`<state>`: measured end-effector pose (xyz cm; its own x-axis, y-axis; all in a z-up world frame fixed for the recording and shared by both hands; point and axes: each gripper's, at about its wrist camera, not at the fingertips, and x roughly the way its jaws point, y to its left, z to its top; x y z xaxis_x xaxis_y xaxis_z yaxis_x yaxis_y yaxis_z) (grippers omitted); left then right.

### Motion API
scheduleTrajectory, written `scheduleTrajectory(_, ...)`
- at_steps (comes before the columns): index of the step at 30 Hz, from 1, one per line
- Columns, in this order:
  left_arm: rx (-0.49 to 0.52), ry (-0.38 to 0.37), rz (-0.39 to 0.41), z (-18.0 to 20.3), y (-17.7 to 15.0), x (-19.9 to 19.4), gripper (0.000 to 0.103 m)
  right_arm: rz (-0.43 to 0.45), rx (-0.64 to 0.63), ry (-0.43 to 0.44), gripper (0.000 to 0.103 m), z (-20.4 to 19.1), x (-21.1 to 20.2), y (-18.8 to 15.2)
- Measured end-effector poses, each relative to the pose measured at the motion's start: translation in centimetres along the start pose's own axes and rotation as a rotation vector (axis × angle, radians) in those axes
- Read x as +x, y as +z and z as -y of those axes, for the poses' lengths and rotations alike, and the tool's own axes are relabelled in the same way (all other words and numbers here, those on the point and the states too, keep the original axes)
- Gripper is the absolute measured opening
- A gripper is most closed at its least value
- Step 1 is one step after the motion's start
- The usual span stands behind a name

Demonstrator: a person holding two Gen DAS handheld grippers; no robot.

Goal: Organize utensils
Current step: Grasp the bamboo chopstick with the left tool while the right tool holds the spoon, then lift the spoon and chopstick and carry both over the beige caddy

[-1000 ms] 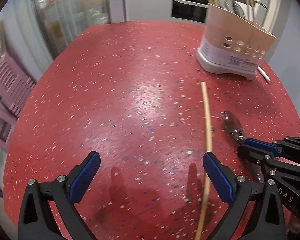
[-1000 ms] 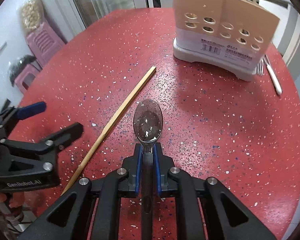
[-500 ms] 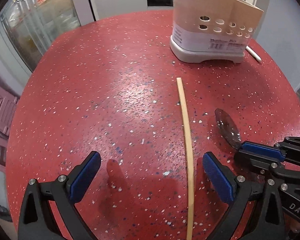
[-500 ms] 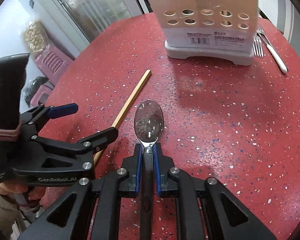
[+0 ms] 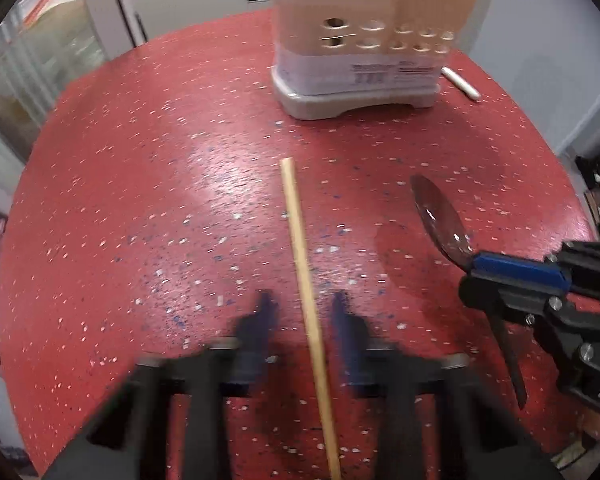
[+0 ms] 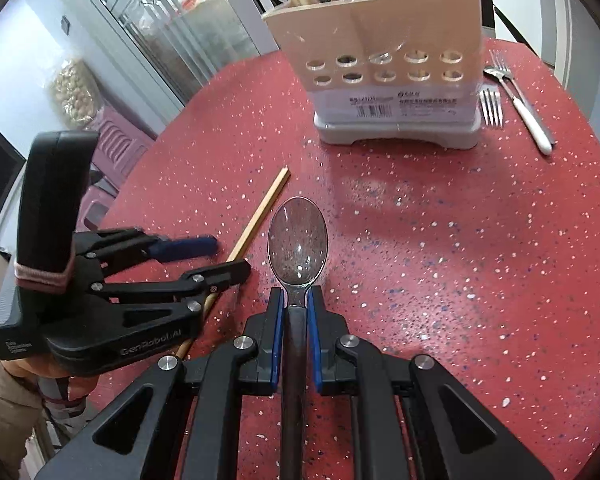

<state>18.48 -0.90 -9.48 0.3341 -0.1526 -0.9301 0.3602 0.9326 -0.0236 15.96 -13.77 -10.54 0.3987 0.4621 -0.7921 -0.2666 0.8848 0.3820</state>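
Observation:
A wooden chopstick point(image 5: 300, 256) lies on the red speckled table point(image 5: 140, 200). My left gripper point(image 5: 304, 312) straddles it, jaws blurred and narrowed to a small gap on each side of the stick; it also shows in the right wrist view point(image 6: 220, 258). My right gripper point(image 6: 296, 304) is shut on a metal spoon point(image 6: 297, 236), bowl pointing forward, held just above the table; the spoon also shows in the left wrist view point(image 5: 440, 216). The beige utensil holder point(image 6: 384, 68) stands ahead at the far side, with several utensils in it.
Two forks point(image 6: 492, 106) lie on the table right of the holder, one with a white handle point(image 6: 534, 128). A pink stool point(image 6: 116, 148) stands beyond the table's left edge. Glass cabinet doors are behind.
My left gripper has moved over the chopstick and its jaws have closed in from wide open to a narrow gap around it. My right gripper has lifted the spoon slightly toward the holder.

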Motion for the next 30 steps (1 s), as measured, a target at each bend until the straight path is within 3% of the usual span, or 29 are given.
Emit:
scheduleTrajectory(6, -0.05, -0.014, 0.045, -0.3, -0.8, -0.7, 0.03, 0.043, 0.008, 0.013, 0.013, 1.2, -2.5, 0.0)
scheduleTrajectory(14, -0.175, -0.029, 0.26, -0.7, -1.5, -5.9, 0.03, 0.114, 0.028, 0.044, 0.013, 2.8, -6.6, 0.8)
scheduleTrajectory(22, -0.221, -0.043, 0.49, -0.7, 2.0, -12.6, 0.03, 0.24, 0.023, 0.029, 0.013, 3.5, -11.3, 5.1)
scheduleTrajectory(30, -0.264, -0.046, 0.645, -1.9, 8.1, -16.0, 0.03, 0.344, 0.012, -0.002, 0.013, 3.5, -13.9, 10.8)
